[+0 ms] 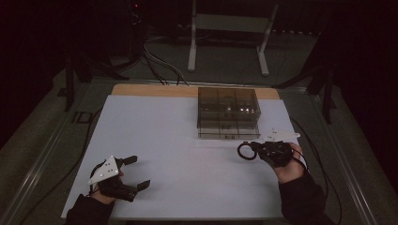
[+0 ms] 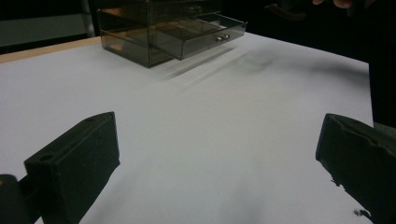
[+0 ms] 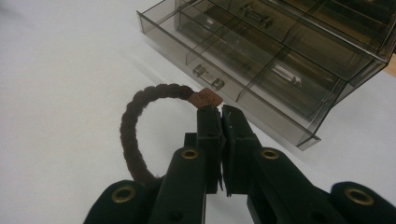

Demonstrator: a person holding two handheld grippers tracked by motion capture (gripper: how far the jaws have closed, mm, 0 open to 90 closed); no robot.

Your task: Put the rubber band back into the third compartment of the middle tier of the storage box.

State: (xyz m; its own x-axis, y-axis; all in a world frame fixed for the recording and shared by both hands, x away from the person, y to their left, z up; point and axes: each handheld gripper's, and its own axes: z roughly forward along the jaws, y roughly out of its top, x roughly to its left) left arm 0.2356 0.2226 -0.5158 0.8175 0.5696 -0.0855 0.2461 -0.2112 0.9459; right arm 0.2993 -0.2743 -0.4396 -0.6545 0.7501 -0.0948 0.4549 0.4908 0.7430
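1. Darkness covers the room behind the table; at 12 o'clock in the high view only the pale legs of a stand point(image 1: 228, 40) and some floor cables can be made out.
2. Nearer, a white sheet point(image 1: 164, 140) covers the tabletop, with a strip of bare wood along its far edge.
3. At about 1 o'clock from the sheet's middle stands a smoky clear drawer box point(image 1: 228, 112); its lowest drawer point(image 3: 243, 77) is pulled out, and what lies in its compartments is too dim to tell.
4. The right gripper point(image 1: 256, 149), at 3 o'clock, has its jaws closed tight on a dark braided hair tie point(image 3: 140, 126), pinched near its small brown tag point(image 3: 206, 98).
5. In the right gripper view the loop curves out at 10 o'clock from the jaws, and its lower end is hidden behind them; the open drawer lies just beyond.
6. The left gripper point(image 1: 137, 171), at 8 o'clock, has jaws spread wide with nothing between them.
7. In the left gripper view both jaws are cut off by the frame's edges, and a dark sleeve point(image 2: 383, 70) is barely legible at 2 o'clock.
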